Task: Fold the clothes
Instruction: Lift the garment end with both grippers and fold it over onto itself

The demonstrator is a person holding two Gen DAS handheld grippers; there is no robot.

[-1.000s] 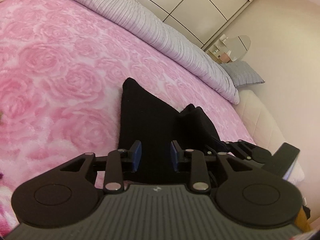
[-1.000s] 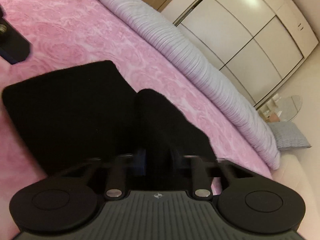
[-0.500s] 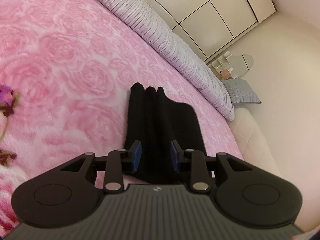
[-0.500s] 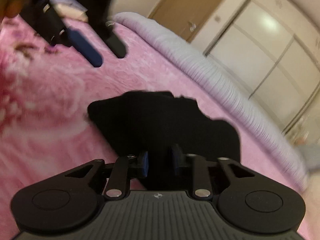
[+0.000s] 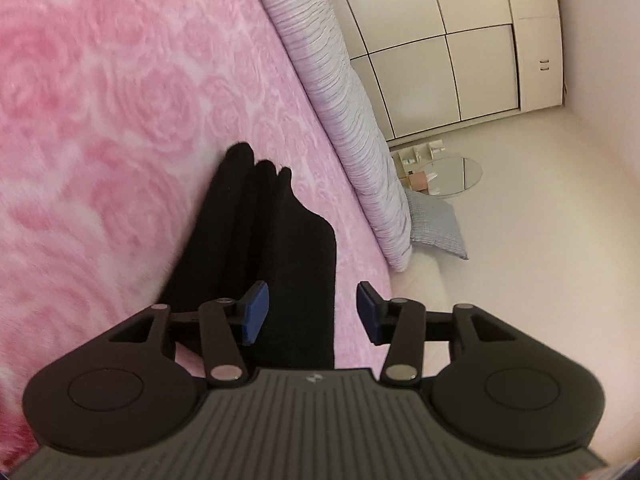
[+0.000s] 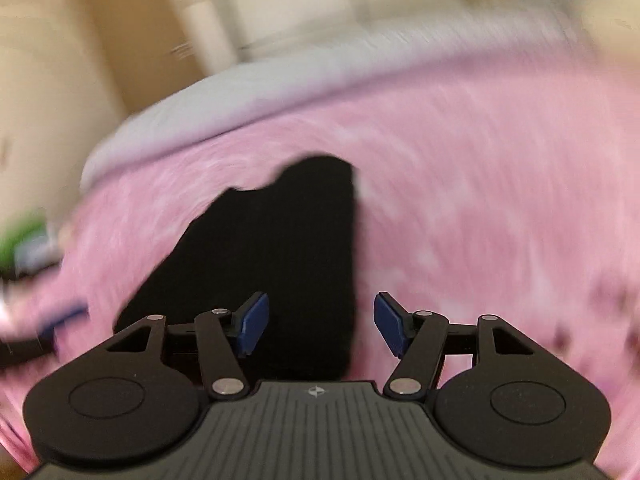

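Left gripper [image 5: 310,312]: jaws just opening, gripping nothing | right gripper [image 6: 320,322]: likewise, wide | black garment [image 5: 276,248] folded flat on pink blanket [image 5: 100,120].

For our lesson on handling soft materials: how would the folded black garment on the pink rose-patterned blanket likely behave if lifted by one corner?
The folded black fabric garment would probably flop and unfold, since its layers lie loose. It looks light, and likely clings to the fuzzy pink rose-patterned blanket rather than sliding.
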